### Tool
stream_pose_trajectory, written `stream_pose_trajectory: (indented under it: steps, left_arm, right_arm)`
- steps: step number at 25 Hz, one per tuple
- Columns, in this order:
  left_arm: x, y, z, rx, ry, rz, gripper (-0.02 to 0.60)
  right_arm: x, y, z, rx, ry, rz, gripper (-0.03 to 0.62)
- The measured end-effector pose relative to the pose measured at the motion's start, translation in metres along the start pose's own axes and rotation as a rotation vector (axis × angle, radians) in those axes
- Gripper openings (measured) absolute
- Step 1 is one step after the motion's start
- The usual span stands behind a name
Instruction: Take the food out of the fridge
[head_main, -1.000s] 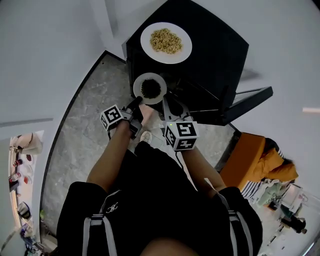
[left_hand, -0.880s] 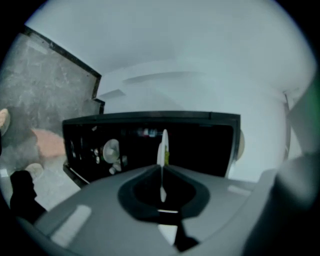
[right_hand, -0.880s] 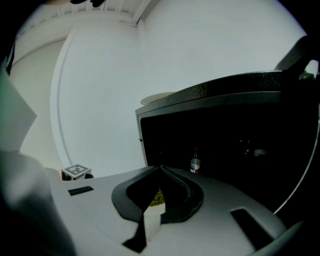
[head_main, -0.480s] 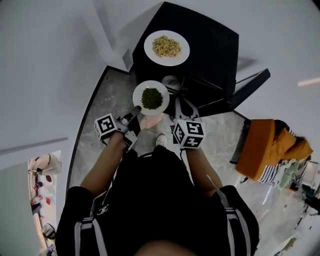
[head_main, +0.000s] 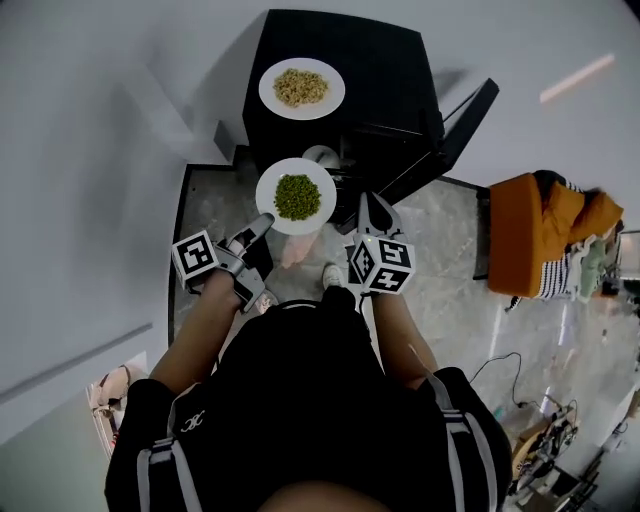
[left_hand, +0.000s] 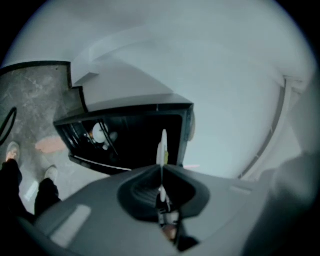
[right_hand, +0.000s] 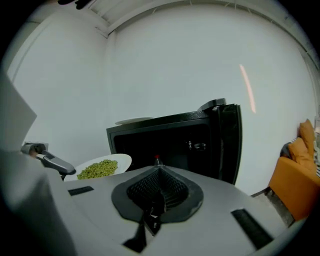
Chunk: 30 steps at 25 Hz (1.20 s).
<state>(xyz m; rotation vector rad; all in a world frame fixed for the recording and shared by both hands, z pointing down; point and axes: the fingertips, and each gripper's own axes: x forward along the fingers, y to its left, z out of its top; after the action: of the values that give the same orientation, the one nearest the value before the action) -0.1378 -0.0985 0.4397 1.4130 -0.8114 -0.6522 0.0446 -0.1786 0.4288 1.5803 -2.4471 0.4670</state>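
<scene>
I wear a black short-sleeved top with a small white emblem at eight o'clock on the chest and grey straps over both shoulders. My left gripper and right gripper are grey, each carrying a white cube of black square markers. Black ribbed rubber surrounds the jaws. Light shoes show at twelve o'clock of my lap.

fridge: black shell, smooth, slight sheen
plate: white, smooth, glazed, looks ceramic
floor: grey speckled stone, polished
wall: white, matt, smooth
right tongs: grey matt plastic, black ribbed rubbery pads
left tongs: grey matt plastic, black pads
orange cloth: soft matt fabric
shorts: black matt cloth
</scene>
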Motion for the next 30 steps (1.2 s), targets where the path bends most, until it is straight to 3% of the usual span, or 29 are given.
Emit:
stream_pose_trajectory:
  steps: [5,12,17,23,27,30]
  left_arm:
    - [0.012,-0.026,-0.013,0.023,0.134,-0.042,0.009]
    - [0.041,-0.081,-0.04,0.025,0.215,-0.122,0.011]
    - [0.065,-0.105,-0.045,0.041,0.211,-0.13,0.012]
    - [0.066,-0.104,-0.04,0.049,0.156,-0.17,0.015]
    - [0.129,-0.13,-0.028,0.07,0.132,-0.154,0.017]
    - [0.14,-0.139,-0.025,0.075,0.106,-0.15,0.023]
  right_arm:
    - [-0.03,-0.002,-0.004,0.046,-0.032,-0.118,0.0]
    - [-0.064,-0.011,-0.002,0.089,-0.039,-0.148,0.0]
    - [-0.08,-0.022,0.002,0.129,-0.052,-0.129,0.0]
    - [-0.095,-0.005,-0.025,0.104,-0.062,-0.096,0.0]
    - [-0.081,-0.037,0.004,0.108,-0.067,-0.091,0.0]
    - [-0.091,-0.035,0.01,0.103,-0.075,-0.085,0.0]
